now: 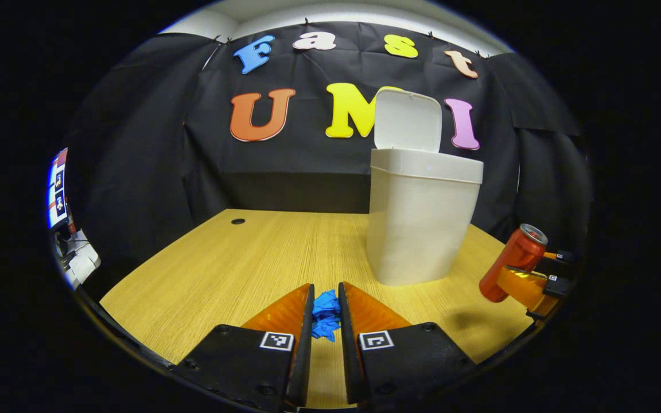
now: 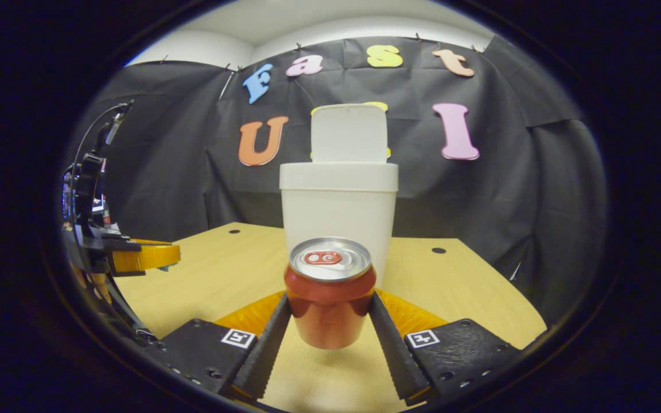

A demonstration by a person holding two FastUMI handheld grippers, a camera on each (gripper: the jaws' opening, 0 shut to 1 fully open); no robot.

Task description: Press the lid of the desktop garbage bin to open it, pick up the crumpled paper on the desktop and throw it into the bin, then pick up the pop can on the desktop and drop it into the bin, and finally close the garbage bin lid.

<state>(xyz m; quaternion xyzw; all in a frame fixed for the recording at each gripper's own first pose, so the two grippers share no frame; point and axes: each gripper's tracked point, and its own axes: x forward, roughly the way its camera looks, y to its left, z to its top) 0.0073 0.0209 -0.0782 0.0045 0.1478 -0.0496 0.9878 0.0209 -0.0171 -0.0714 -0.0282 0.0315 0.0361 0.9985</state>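
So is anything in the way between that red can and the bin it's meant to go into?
Nothing visible. The right gripper holds the can lifted off the desk, straight in front of the bin, whose lid stands open.

- Black cloth wall [image 1: 135, 172] draped across the back and both sides of the booth, pinned along its top edge.
- White ceiling [image 2: 330, 23] above the cloth.
- Light wooden table [image 1: 238, 269] with fine grain, brightly lit.
- Two small dark holes [image 2: 438, 250] near the far table edge.
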